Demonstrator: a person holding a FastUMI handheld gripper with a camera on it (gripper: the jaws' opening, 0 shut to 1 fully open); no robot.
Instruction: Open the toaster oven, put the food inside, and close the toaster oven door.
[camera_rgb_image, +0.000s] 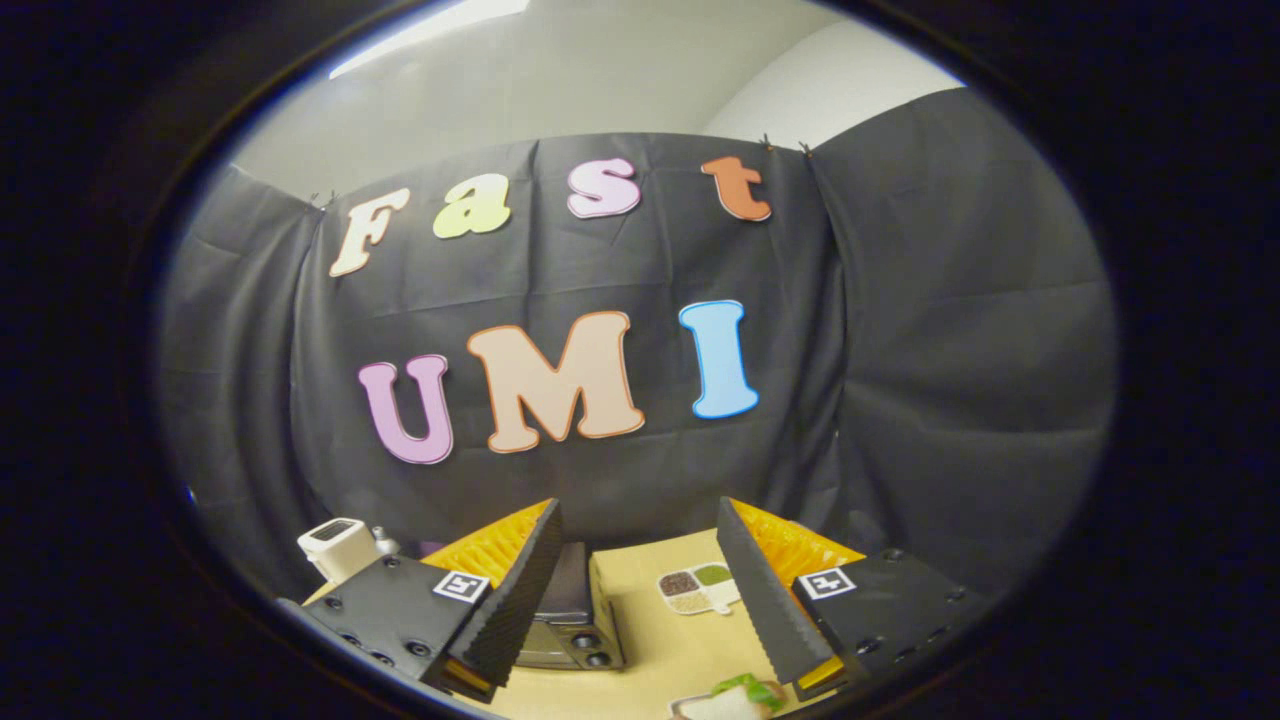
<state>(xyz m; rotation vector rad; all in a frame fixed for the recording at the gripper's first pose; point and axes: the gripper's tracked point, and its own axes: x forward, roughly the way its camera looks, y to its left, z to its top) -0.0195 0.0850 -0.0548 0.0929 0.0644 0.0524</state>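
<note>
Hovering high, gripper (640, 590) spread and empty (approach posture, likely), toaster oven (565, 625) between fingers, sandwich (735, 698) waiting on desk (660, 640) nearby.

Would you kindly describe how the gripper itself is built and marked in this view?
The hand-held gripper has two wedge-shaped fingers with ribbed, saw-toothed inner faces. Each is backed by honeycomb-patterned plastic and fixed to a dark bolted plate carrying a small square black-and-white marker tag.

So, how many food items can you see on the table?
2. A sandwich lies near the open fingers, toward the right one. A small tray of grains lies beyond them, right of the toaster oven. More may be hidden behind the fingers.
</note>
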